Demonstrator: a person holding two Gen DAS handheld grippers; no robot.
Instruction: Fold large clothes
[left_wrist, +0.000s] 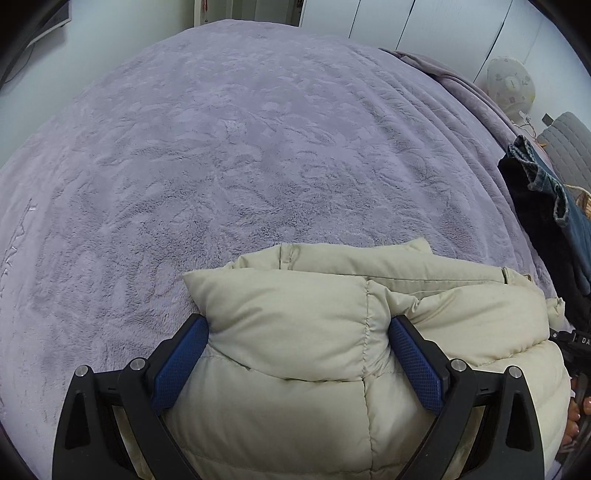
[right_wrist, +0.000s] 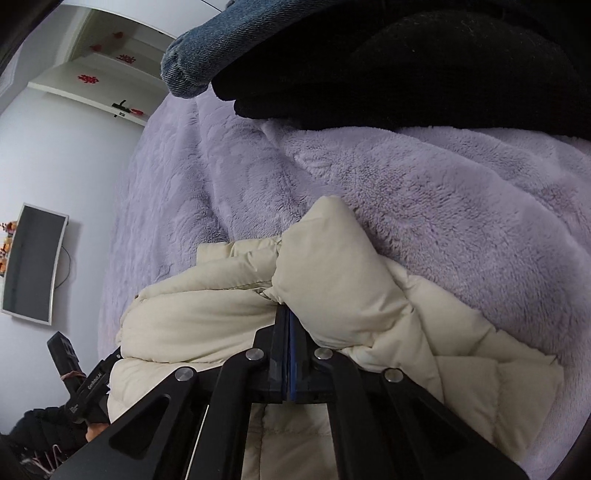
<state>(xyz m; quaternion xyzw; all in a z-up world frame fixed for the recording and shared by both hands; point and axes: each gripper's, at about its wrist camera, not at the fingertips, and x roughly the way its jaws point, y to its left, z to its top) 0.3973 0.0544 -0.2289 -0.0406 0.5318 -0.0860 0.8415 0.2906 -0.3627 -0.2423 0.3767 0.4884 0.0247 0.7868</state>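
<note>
A cream puffer jacket (left_wrist: 295, 369) lies bunched at the near edge of a lilac fleece blanket (left_wrist: 240, 147) on a bed. My left gripper (left_wrist: 297, 321) stands wide, and its blue pads (left_wrist: 181, 365) press in on both sides of a thick padded fold of the jacket. In the right wrist view the same jacket (right_wrist: 332, 288) bulges around my right gripper (right_wrist: 286, 310). Its pads are closed flat together, and the tips are sunk in a puckered fold of the fabric. The left gripper's black body (right_wrist: 85, 384) shows at the lower left there.
Folded jeans (left_wrist: 554, 192) and a black garment (right_wrist: 424, 66) lie stacked at the blanket's right edge. A wall-mounted screen (right_wrist: 33, 262), white wardrobe doors (left_wrist: 424, 22) and a grey cushion (left_wrist: 565, 147) surround the bed. The lilac blanket (right_wrist: 443, 203) stretches far beyond the jacket.
</note>
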